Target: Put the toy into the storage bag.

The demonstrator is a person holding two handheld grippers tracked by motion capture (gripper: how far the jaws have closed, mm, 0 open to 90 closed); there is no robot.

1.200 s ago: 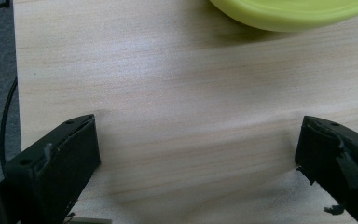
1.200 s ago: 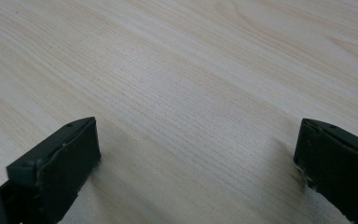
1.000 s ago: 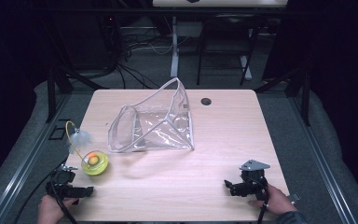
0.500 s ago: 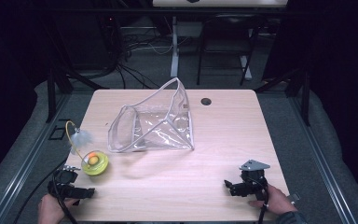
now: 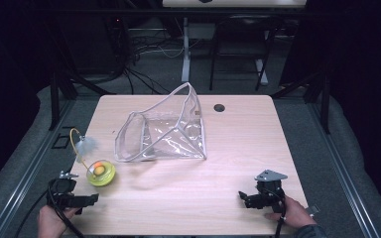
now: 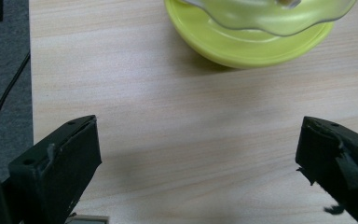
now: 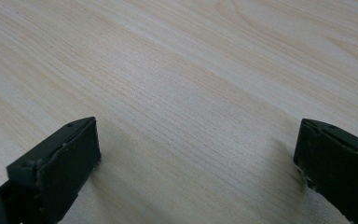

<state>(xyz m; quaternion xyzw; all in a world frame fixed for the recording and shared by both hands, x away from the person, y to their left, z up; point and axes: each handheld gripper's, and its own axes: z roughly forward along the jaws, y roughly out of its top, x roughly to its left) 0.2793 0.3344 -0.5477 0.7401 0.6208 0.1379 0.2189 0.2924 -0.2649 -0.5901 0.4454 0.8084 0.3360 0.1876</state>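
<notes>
Left gripper (image 5: 93, 199) has slid a bit toward the table's near edge since 1 s ago; right gripper (image 5: 244, 198) unchanged, toy and pouch too.

Table (image 5: 258, 148): light wood, rounded corners, small dark grommet hole (image 5: 219, 107) at approx 1 o'clock from centre, near far edge.

Clear plastic pouch (image 5: 161, 133): biggest item, lies just 11 o'clock of table centre, mouth open toward 9 o'clock, white trim round rim, one end propped up.

Yellow-green dish toy (image 5: 101, 173): at 8 o'clock of table, near the pouch's 7 o'clock corner but apart from it. Clear wavy dome on top, orange ball inside. Thin yellow wire arcs up from it toward 11 o'clock w/ a pale feather tuft (image 5: 86, 146) on it. In left gripper view, dish (image 6: 249, 35) sits at 12 o'clock, ahead of jaws, not touching.

Left gripper: at 7 o'clock table corner, just 7 o'clock of dish, jaws wide apart, nothing between, bare wood under.

Right gripper: at 5 o'clock, well apart from everything; jaws spread wide, empty, over bare wood. Grey plate on top.
</notes>
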